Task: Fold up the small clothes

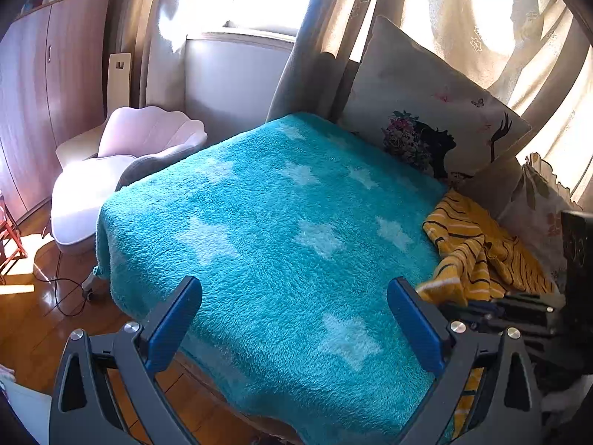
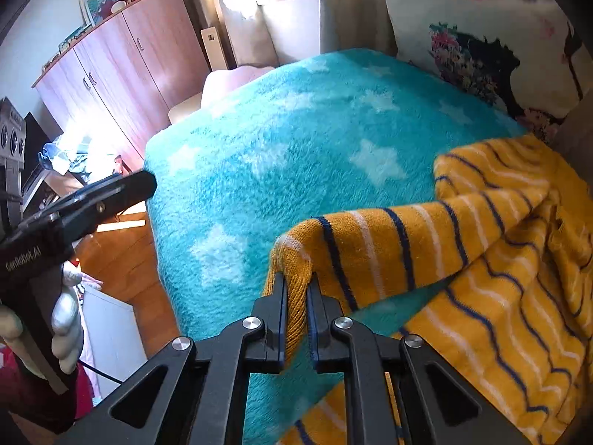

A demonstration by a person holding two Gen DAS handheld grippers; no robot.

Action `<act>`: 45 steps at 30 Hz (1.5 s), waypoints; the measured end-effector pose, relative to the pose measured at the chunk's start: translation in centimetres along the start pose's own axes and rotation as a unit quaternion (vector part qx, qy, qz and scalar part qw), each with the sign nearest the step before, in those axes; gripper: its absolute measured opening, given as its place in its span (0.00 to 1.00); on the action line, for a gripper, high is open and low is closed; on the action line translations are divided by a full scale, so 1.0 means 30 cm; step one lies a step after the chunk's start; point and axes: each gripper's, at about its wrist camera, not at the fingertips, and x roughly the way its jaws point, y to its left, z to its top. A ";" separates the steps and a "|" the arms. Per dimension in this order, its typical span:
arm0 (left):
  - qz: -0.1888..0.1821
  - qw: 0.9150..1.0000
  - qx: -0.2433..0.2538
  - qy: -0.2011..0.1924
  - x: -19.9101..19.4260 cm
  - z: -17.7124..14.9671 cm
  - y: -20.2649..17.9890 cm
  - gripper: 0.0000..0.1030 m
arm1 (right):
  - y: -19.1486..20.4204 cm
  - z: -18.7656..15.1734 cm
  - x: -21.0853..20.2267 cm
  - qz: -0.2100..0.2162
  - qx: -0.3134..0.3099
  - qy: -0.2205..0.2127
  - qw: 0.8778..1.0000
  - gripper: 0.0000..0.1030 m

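A yellow knitted garment with navy and white stripes (image 2: 493, 259) lies crumpled at the right side of a turquoise fleece blanket with white stars (image 2: 296, 155). My right gripper (image 2: 296, 282) is shut on the garment's cuff end and holds it a little above the blanket. In the left wrist view the garment (image 1: 478, 248) is at the right, with the right gripper (image 1: 519, 307) beside it. My left gripper (image 1: 294, 296) is open and empty, above the near part of the blanket (image 1: 267, 222). The left gripper also shows in the right wrist view (image 2: 111, 193), at the left.
A printed pillow (image 1: 426, 111) leans at the blanket's far right, curtains behind it. A pale pink shell chair (image 1: 122, 163) stands off the left edge, a wooden wardrobe (image 2: 122, 66) beyond. Wooden floor (image 1: 33, 319) and a cable lie below left.
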 end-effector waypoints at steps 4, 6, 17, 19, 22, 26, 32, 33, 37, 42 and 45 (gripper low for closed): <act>-0.002 1.000 0.014 -0.010 -0.025 0.021 -0.032 0.97 | -0.054 0.134 -0.274 -0.043 -0.029 -0.094 0.994 0.09; -0.005 1.000 0.021 -0.012 -0.025 0.028 -0.057 0.97 | -0.107 0.168 -0.455 -0.072 -0.034 -0.143 0.986 0.09; -0.045 0.996 0.069 0.021 0.074 0.020 -0.272 0.97 | -0.610 -0.127 -0.782 -0.256 0.005 -0.068 0.964 0.09; -0.049 0.995 0.080 0.023 0.082 0.016 -0.317 0.97 | -0.695 -0.227 -0.733 -0.302 0.004 -0.030 0.953 0.10; -0.056 0.993 0.098 0.024 0.083 0.015 -0.388 0.97 | -0.843 -0.351 -0.650 -0.395 0.004 0.036 0.918 0.24; -0.069 0.990 0.120 0.021 0.069 0.014 -0.473 0.97 | -0.993 -0.461 -0.644 -0.394 0.056 0.070 0.915 0.31; -0.071 0.986 0.148 0.033 0.097 -0.003 -0.564 0.97 | -1.093 -0.523 -0.788 -0.357 0.157 -0.006 0.921 0.43; -0.073 0.985 0.148 0.040 0.110 -0.010 -0.572 0.97 | -1.110 -0.531 -0.801 -0.332 0.181 -0.021 0.925 0.43; -0.084 0.984 0.142 0.073 0.155 -0.045 -0.590 0.97 | -1.124 -0.580 -0.785 -0.249 0.250 -0.062 0.933 0.43; -0.085 0.983 0.135 0.093 0.178 -0.070 -0.590 0.97 | -1.125 -0.624 -0.664 -0.171 0.292 -0.068 0.939 0.43; -0.082 0.983 0.129 0.100 0.184 -0.075 -0.572 0.97 | -1.136 -0.648 -0.584 -0.229 0.295 -0.025 0.927 0.40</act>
